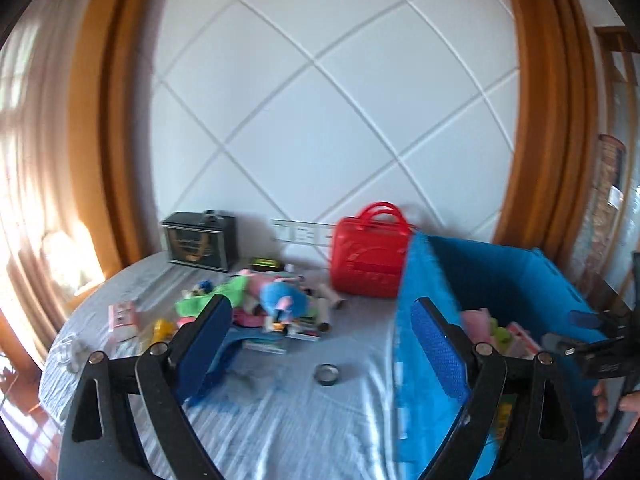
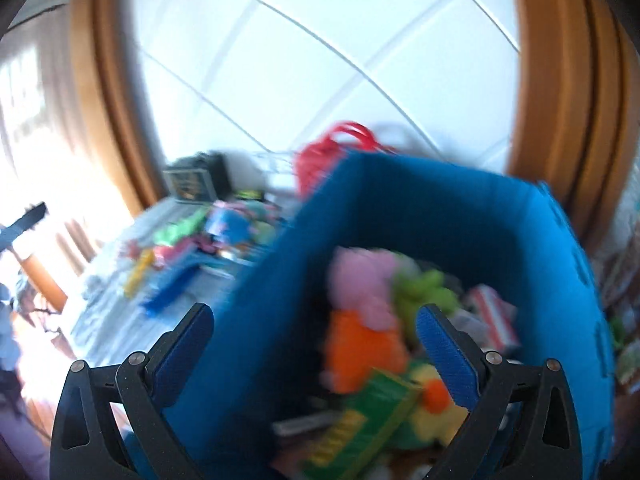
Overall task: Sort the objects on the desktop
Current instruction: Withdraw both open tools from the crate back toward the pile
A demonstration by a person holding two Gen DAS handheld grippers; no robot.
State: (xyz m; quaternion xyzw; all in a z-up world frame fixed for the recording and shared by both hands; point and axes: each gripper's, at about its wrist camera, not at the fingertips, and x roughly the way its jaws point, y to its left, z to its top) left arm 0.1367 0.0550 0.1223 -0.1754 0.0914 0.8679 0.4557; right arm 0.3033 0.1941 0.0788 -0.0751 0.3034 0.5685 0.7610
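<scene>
The left gripper is hovering with its jaws spread wide and nothing between them, over a bare stretch of the desk. Open cloth is lying in front of it, with only a small tape roll sitting there. The toy pile is sitting further back, past the fingertips, and the desk's rounded edge is curving away on the left. A red bag and a dark box are standing at the back by the wall.

The blue bin is crowding the right finger, its near wall just beside the pad. The right gripper is hanging over that bin, jaws wide apart and empty (the view is badly blurred). Inside are lying a pink plush, something orange, a green plush, a green-and-yellow pack and a red-striped box.
</scene>
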